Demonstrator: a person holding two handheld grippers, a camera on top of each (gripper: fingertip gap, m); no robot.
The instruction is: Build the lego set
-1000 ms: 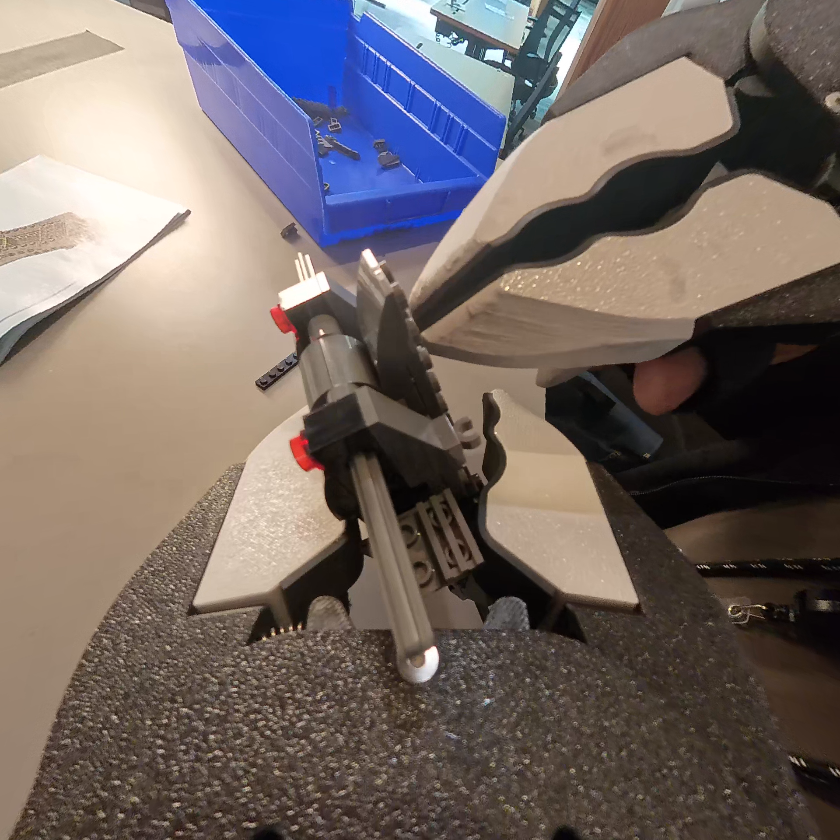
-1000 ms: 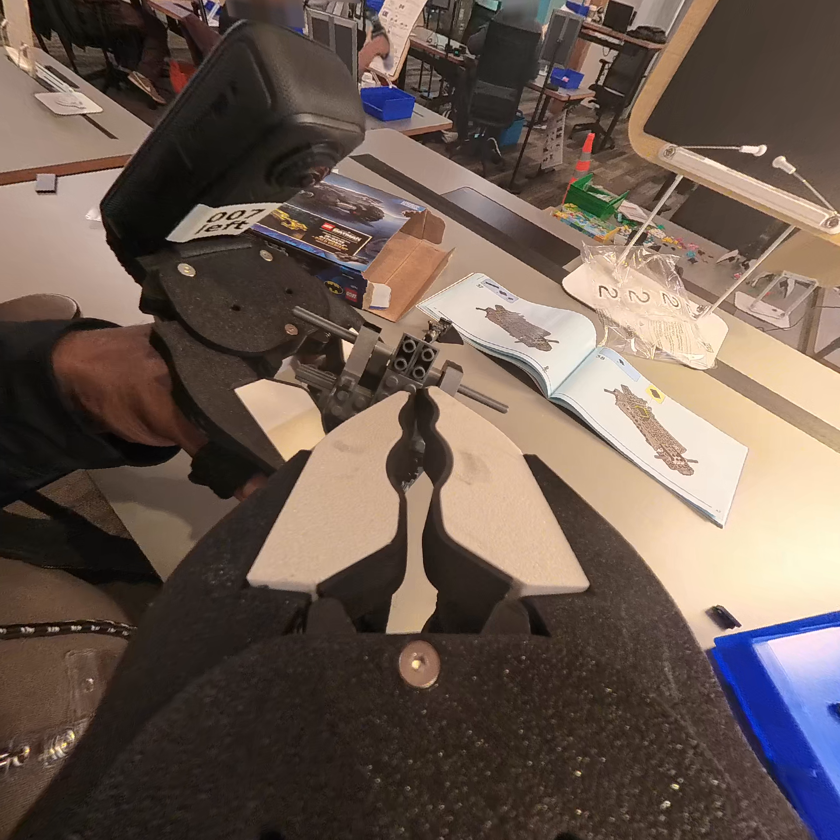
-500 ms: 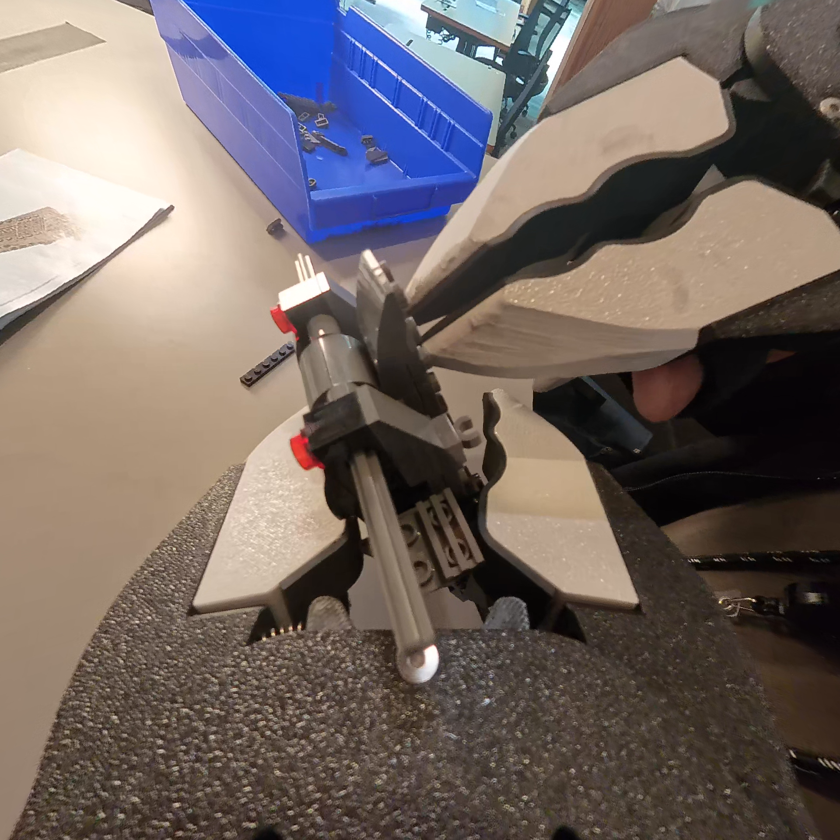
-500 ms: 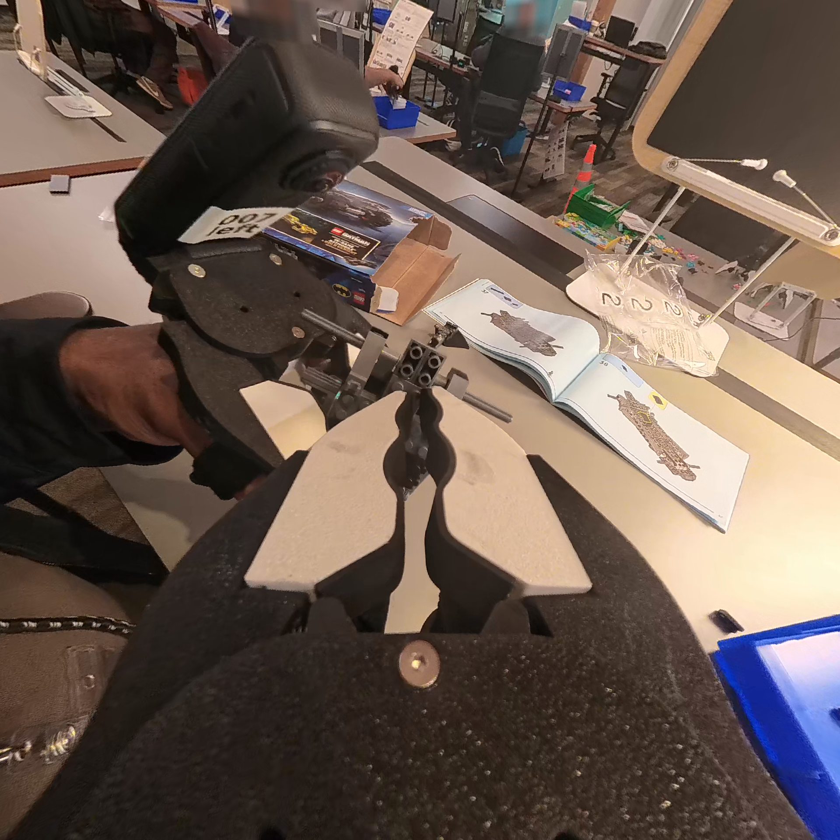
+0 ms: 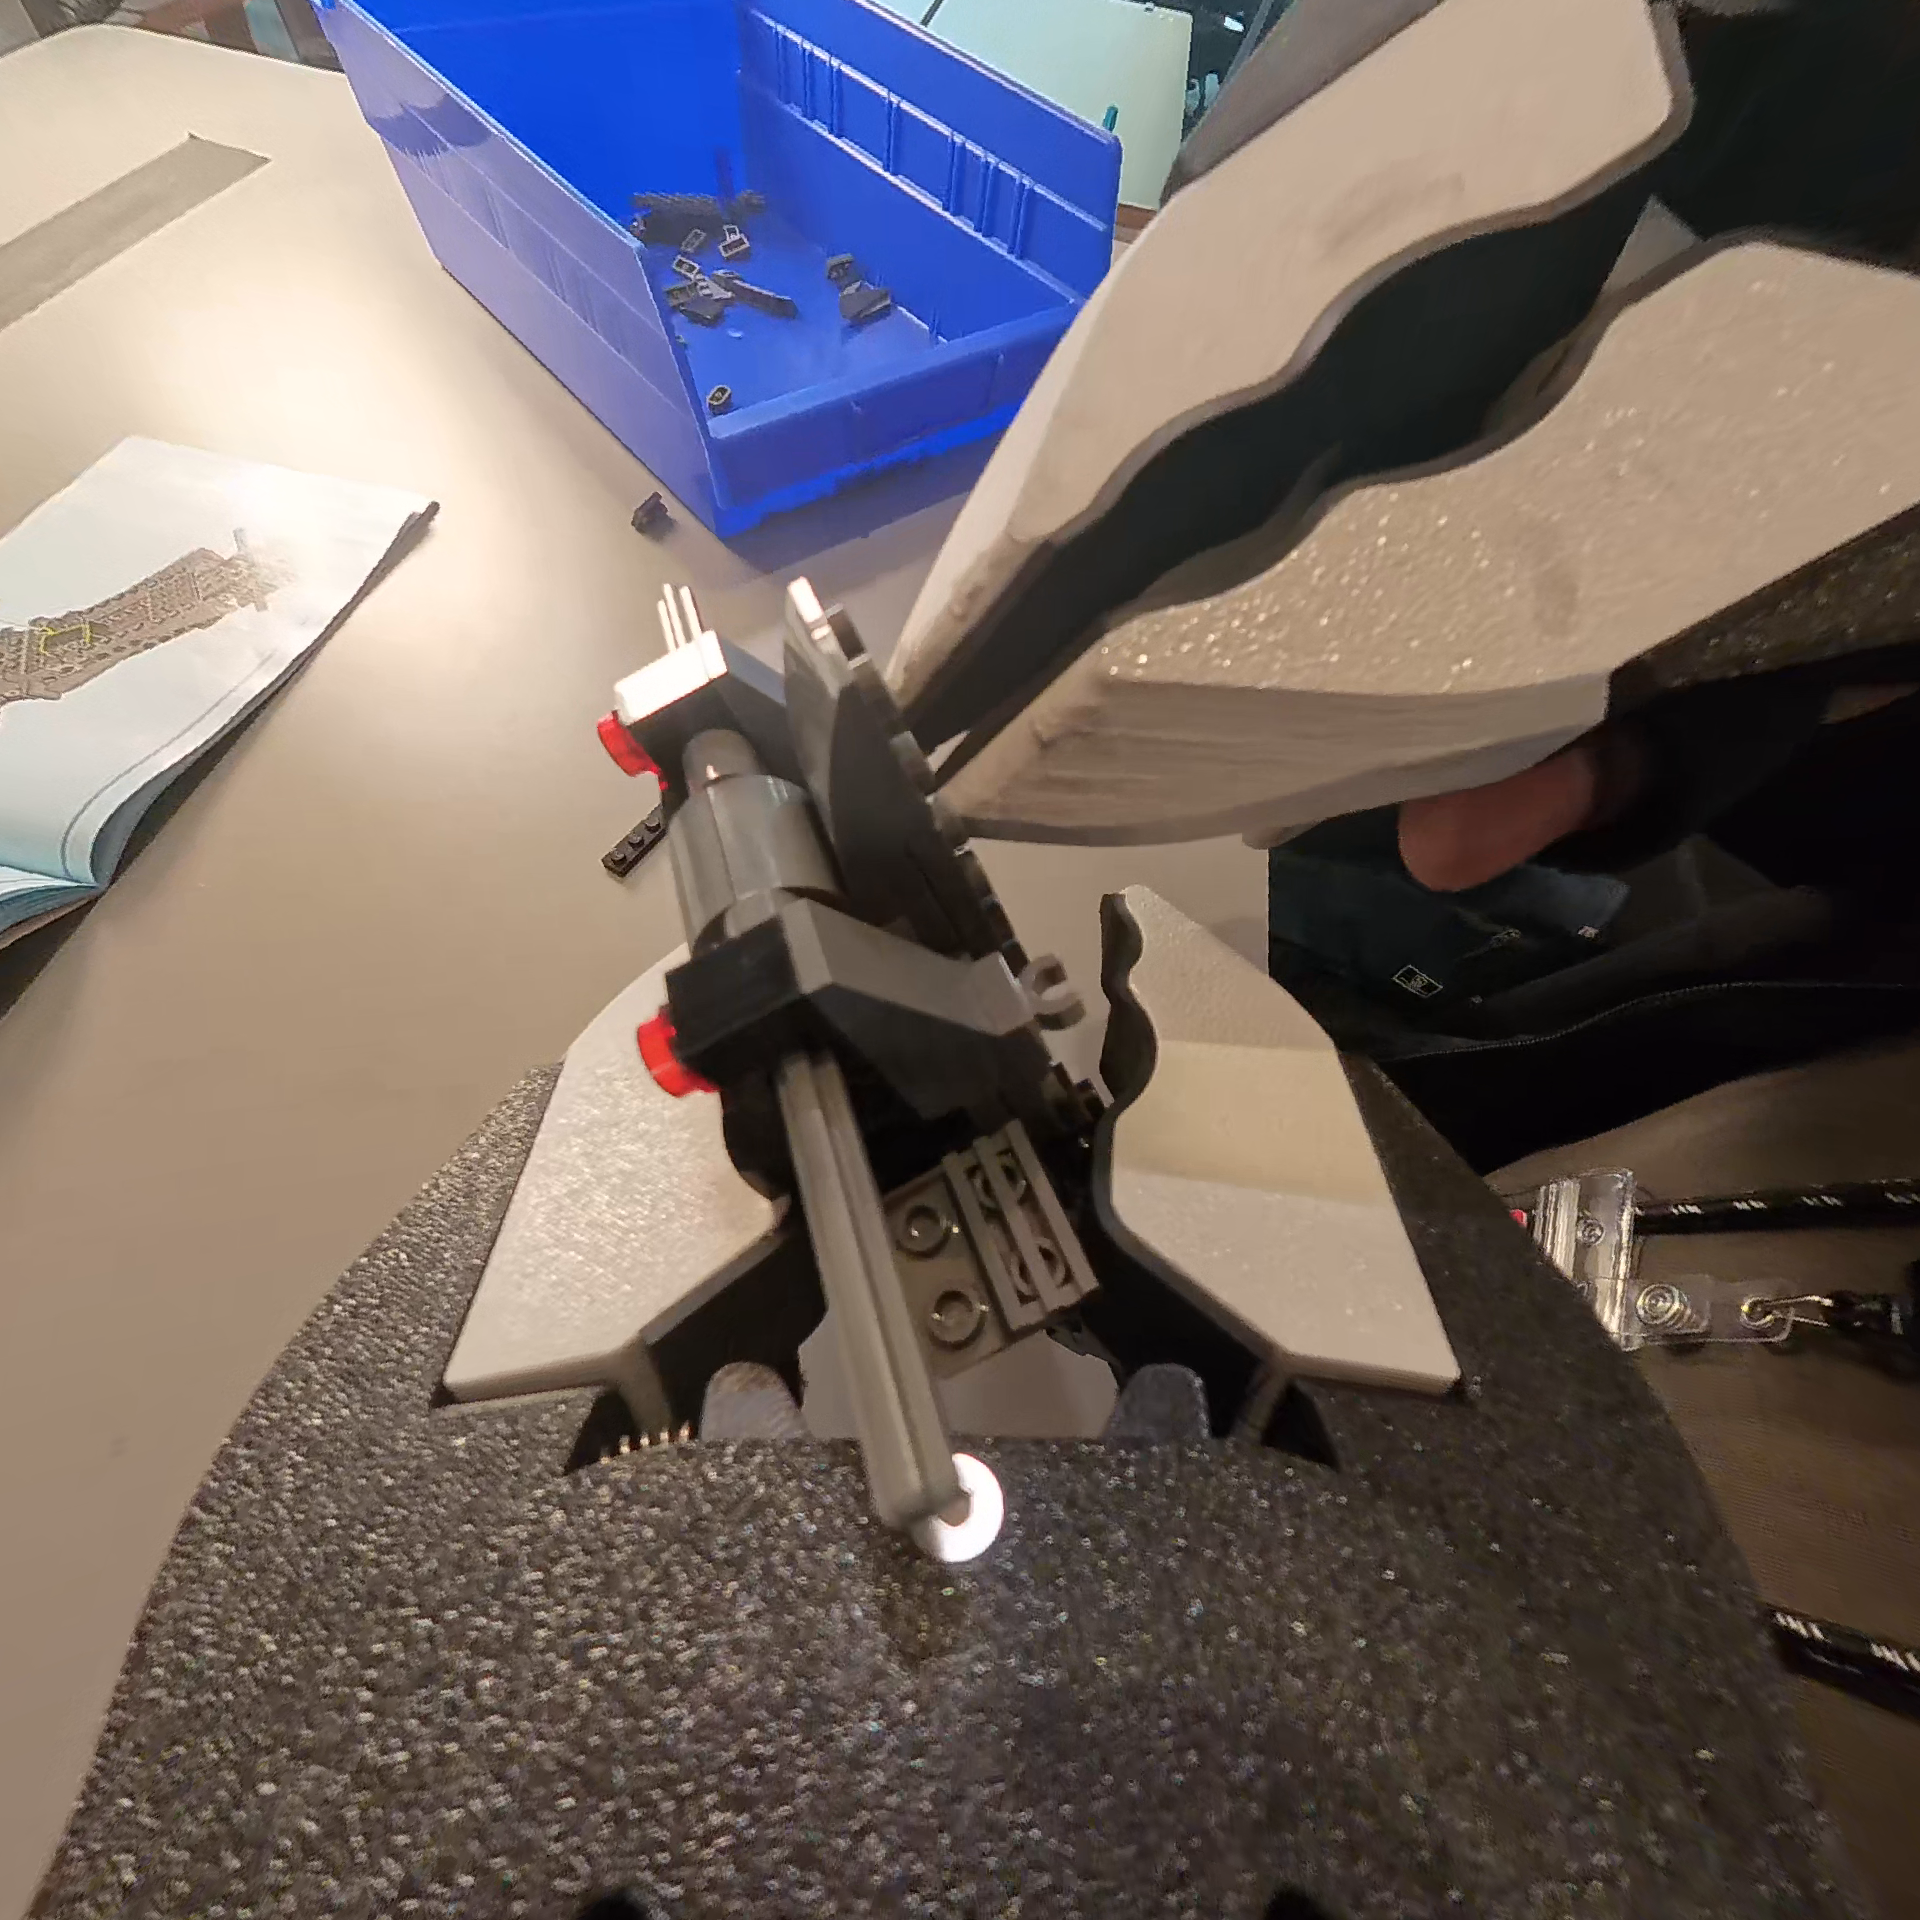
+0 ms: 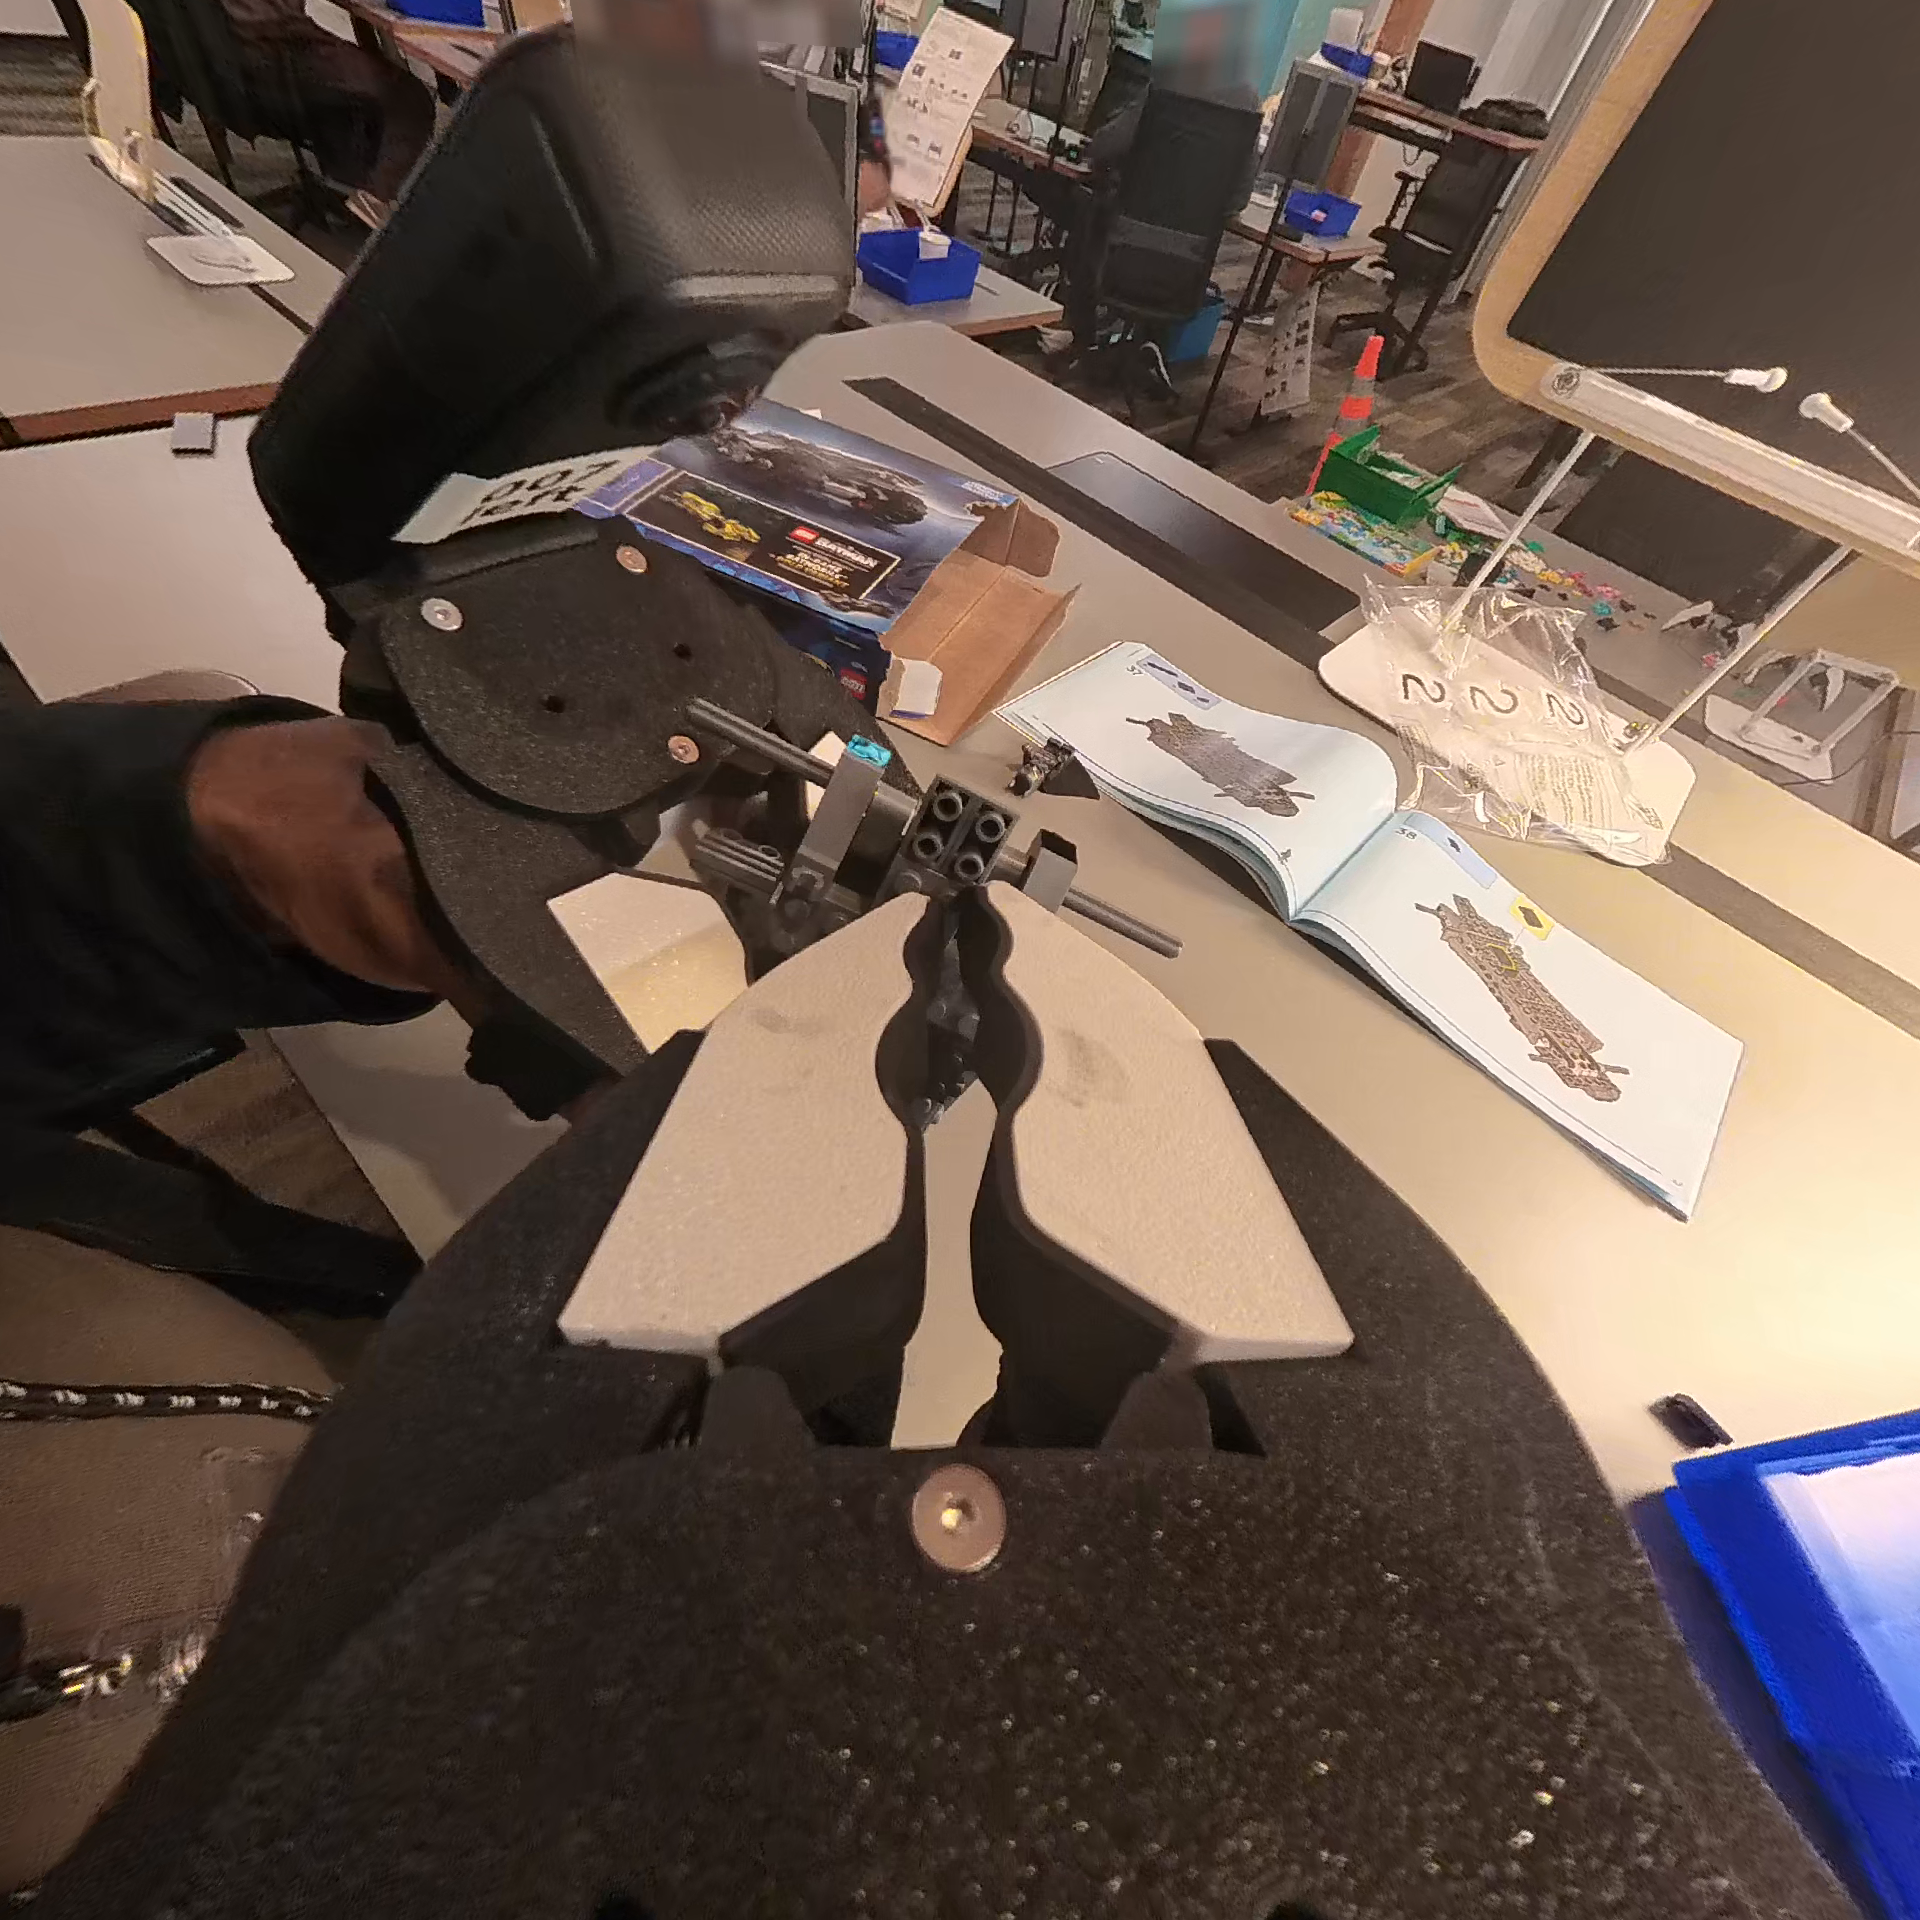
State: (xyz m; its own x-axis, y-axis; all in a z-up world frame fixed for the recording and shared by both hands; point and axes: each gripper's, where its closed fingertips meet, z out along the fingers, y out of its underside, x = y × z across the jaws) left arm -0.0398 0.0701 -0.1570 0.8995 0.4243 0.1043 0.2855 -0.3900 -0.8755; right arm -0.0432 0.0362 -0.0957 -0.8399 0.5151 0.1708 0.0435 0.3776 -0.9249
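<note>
Since the earlier frames our left wrist camera has swung a little, so the blue bin [image 5: 727, 260] sits more to the centre and the open instruction booklet [image 5: 156, 644] shows more of its page; the two claws and the model between them have barely shifted. Our left claw [image 5: 862, 1049] is spread wide around a dark grey brick-built assembly [image 5: 831, 935], its pads pressed on either side, and the long grey axle [image 5: 862, 1299] runs back toward the camera, ending in a white cap. We judge this is a steadying hold, keeping the model raised off the tabletop [image 5: 260, 1039] so its studded side faces the other claw. Our right claw [image 6: 954, 914] is nearly pressed together, pinching a thin dark plate piece [image 6: 948, 1029] that reaches up to the model's studded edge, probably to seat it there. A small black plate [image 5: 634, 847] and a stray black piece [image 5: 649, 511] lie loose near the bin, which holds more dark parts. In the right wrist view a printed cardboard box [image 6: 831, 530] and a clear plastic bag [image 6: 1507, 707] lie beyond the booklet.
</note>
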